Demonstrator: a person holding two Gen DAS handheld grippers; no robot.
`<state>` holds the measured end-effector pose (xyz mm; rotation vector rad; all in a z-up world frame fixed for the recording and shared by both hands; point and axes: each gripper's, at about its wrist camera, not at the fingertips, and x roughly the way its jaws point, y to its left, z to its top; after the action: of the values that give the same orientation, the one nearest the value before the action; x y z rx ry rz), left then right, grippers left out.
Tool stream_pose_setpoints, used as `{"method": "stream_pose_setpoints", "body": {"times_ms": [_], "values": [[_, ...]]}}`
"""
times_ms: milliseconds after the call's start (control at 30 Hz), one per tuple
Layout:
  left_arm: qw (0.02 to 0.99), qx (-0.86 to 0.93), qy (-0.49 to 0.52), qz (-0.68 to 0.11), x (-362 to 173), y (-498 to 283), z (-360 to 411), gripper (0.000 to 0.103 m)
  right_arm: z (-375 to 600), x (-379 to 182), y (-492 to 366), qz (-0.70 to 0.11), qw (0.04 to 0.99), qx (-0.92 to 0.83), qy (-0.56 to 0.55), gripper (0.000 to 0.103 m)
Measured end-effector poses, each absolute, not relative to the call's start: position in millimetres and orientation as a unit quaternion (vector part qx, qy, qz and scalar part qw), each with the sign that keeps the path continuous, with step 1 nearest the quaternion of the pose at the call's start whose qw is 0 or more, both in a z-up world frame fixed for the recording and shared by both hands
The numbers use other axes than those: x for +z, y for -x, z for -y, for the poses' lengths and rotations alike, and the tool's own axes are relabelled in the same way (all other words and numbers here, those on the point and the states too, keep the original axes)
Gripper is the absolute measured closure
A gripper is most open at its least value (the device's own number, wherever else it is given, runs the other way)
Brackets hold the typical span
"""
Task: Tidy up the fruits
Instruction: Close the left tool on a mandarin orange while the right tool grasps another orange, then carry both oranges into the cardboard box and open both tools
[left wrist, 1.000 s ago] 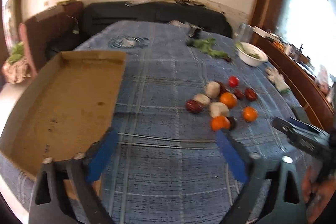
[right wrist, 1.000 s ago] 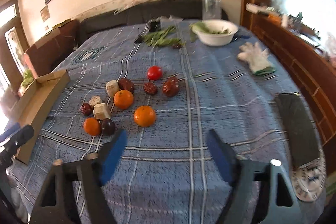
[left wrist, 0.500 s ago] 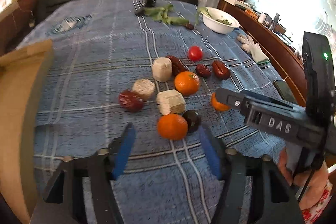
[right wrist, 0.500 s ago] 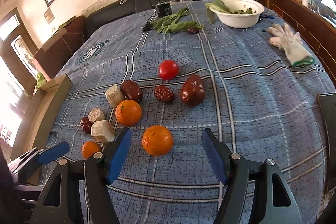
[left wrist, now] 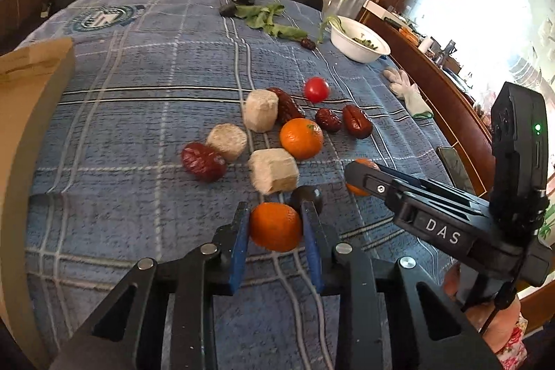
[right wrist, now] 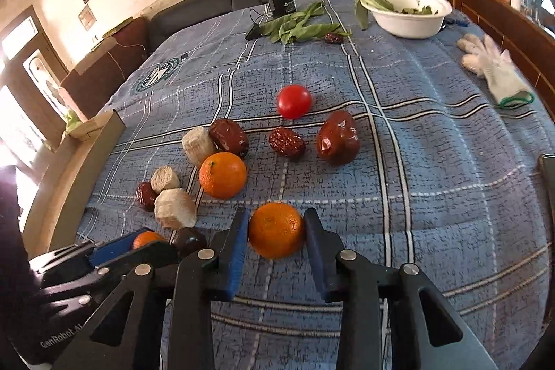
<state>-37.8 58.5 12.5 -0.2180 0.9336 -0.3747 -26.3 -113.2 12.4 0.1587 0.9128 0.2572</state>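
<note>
Closing in from a wide spread a second ago, both tools now bracket fruit on the blue plaid desk (right wrist: 433, 162). The left tool (left wrist: 275, 226) has its blue pads against the two sides of the near orange (left wrist: 275, 226), pinching it or just about to; the fruit seems to rest on the cloth, beside a dark plum (left wrist: 307, 196) that touches the right pad's outer side. The right tool (right wrist: 276, 229) has likewise narrowed around a second orange (right wrist: 276, 229), pads touching its flanks. Half a second ago both sets of pads stood well clear of the fruit, so the approach is over and the grasp is being made.

A third orange (right wrist: 222, 175), a tomato (right wrist: 293, 101), red dates and pale cut chunks lie loose farther out. The cardboard tray (left wrist: 31, 99) sits at the left edge of the desk, likely the destination. Judging from this, sorting has barely begun: two oranges are in hand, none yet moved. Round skins may slip if the pinch sits too low.
</note>
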Motion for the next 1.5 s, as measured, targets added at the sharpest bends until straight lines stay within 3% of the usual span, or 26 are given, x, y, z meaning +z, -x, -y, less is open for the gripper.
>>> {"method": "stream_pose_setpoints", "body": {"times_ms": [433,667,867,1067,1267,1500], "values": [[0.903,-0.150,0.125,-0.382,84.2,98.4,-137.4,0.075,78.3,70.5,71.4,-0.379,0.906,0.180,-0.061,0.068],[0.916,-0.076,0.105,-0.381,122.0,73.5,-213.4,0.075,10.4,111.3,64.6,-0.361,0.894,0.262,-0.052,0.068],[0.898,0.001,0.107,-0.427,104.9,6.8,-276.3,0.075,-81.4,118.7,28.9,-0.368,0.876,0.312,-0.019,0.068],[0.868,0.042,0.167,-0.465,63.5,-40.1,-335.4,0.075,-176.0,78.5,-18.2,-0.399,0.859,0.317,0.051,0.067],[0.850,0.055,0.196,-0.486,34.5,-56.7,-362.7,0.074,-215.1,37.4,-58.6,-0.440,0.842,0.303,0.076,0.067],[0.847,0.044,0.202,-0.491,30.5,-60.1,-362.1,0.072,-222.3,26.0,-66.8,-0.451,0.839,0.297,0.076,0.066]]}}
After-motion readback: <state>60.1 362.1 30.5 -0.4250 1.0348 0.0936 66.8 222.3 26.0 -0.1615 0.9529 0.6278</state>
